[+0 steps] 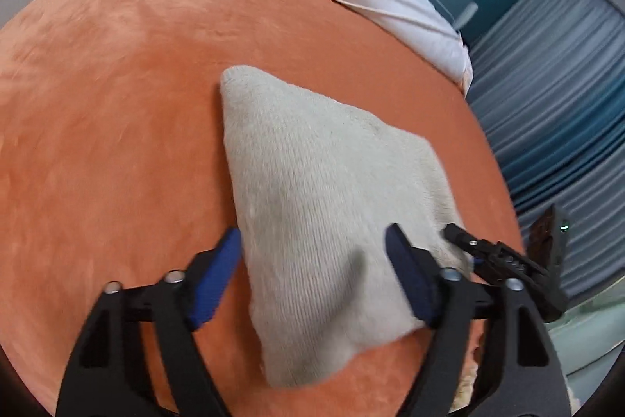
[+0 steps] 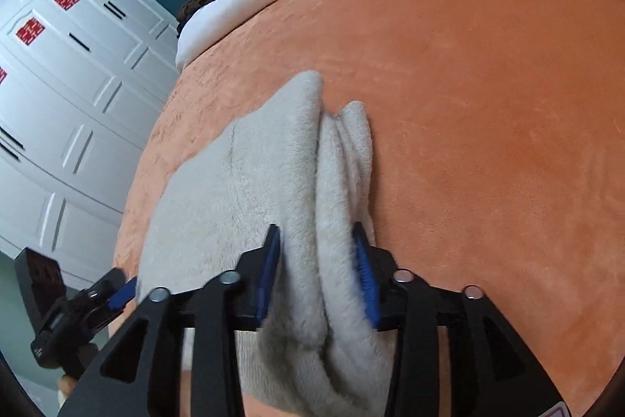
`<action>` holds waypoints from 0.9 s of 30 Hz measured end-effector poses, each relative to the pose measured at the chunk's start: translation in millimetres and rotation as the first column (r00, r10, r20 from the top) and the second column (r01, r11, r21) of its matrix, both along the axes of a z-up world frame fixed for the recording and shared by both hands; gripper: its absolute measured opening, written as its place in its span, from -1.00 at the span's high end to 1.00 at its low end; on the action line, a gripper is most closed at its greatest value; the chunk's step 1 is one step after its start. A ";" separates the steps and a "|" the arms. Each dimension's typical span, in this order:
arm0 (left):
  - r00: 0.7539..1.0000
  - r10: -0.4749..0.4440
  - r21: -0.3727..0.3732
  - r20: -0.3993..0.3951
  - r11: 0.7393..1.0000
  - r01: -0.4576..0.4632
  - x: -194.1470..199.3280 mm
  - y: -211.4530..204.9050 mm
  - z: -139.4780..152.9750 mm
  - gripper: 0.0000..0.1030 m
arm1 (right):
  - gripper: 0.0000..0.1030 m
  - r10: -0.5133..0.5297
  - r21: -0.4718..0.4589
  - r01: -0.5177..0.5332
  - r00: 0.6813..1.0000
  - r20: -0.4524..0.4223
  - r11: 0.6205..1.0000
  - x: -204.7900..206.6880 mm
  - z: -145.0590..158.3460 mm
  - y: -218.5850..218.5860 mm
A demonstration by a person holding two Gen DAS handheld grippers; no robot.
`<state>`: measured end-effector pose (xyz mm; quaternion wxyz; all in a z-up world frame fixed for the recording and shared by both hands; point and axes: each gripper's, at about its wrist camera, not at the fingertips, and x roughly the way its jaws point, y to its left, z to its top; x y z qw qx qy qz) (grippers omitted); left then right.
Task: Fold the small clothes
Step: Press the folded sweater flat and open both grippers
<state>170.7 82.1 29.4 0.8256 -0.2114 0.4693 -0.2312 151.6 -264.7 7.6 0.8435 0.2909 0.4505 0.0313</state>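
The grey garment (image 1: 312,213) tapers away across the orange blanket (image 1: 117,104); right gripper (image 2: 318,272) pinches its bunched edge (left gripper (image 1: 312,260) spread wide).

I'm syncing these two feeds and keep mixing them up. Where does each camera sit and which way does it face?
Left wrist: on the left gripper, looking along its open fingers over the grey knit garment on the orange blanket; right gripper at right.
Right wrist: on the right gripper, fingers closed on the garment's bunched folds; white wardrobe at left.
Shared: garment, blanket, each other's gripper.
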 end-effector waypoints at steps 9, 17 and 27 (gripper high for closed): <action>0.987 -0.097 -0.016 -0.130 0.995 0.096 13.5 -29.2 -27.9 -0.05 | 0.51 -0.095 0.321 0.093 0.995 -0.010 0.943 -29.9 -31.7 -11.4; 0.982 -0.152 0.156 -0.110 0.973 0.168 16.1 -31.6 -30.3 -0.14 | 0.45 -0.111 0.224 0.109 0.994 -0.004 0.968 -53.9 -25.1 9.3; 0.993 -0.099 0.323 -0.064 0.939 0.114 -25.1 -37.5 -28.2 -0.24 | 0.48 0.113 -0.343 -0.117 0.993 -0.031 0.932 -63.4 8.3 70.2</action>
